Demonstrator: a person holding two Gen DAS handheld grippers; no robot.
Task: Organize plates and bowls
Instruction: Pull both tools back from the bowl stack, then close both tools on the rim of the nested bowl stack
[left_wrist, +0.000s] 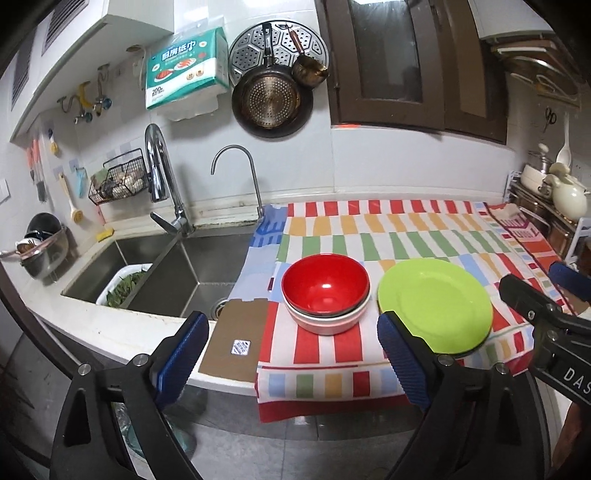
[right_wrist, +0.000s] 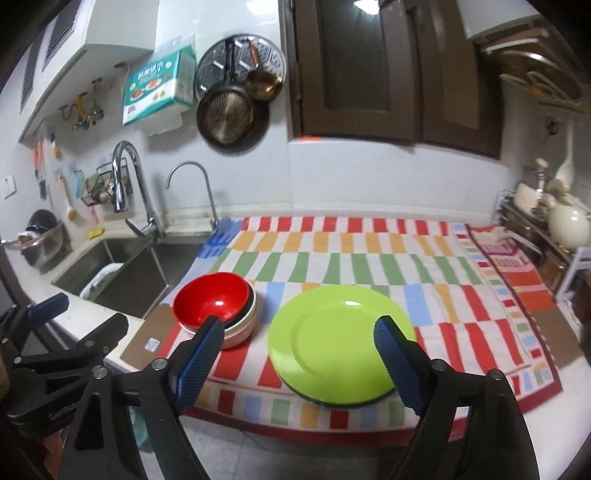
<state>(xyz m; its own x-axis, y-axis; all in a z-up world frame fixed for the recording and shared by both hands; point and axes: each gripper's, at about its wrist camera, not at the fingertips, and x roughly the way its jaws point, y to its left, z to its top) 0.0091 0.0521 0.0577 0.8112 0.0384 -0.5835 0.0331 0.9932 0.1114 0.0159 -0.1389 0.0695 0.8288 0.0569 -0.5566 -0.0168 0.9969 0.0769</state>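
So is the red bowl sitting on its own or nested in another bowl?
Nested. The red bowl sits upright and empty inside a white bowl, with a dark rim showing between them, beside the green plate.

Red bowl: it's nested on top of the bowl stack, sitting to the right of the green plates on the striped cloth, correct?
Not quite. The red bowl does top the bowl stack on the striped cloth, but it sits left of the green plates, toward the sink. Both wrist views show this.
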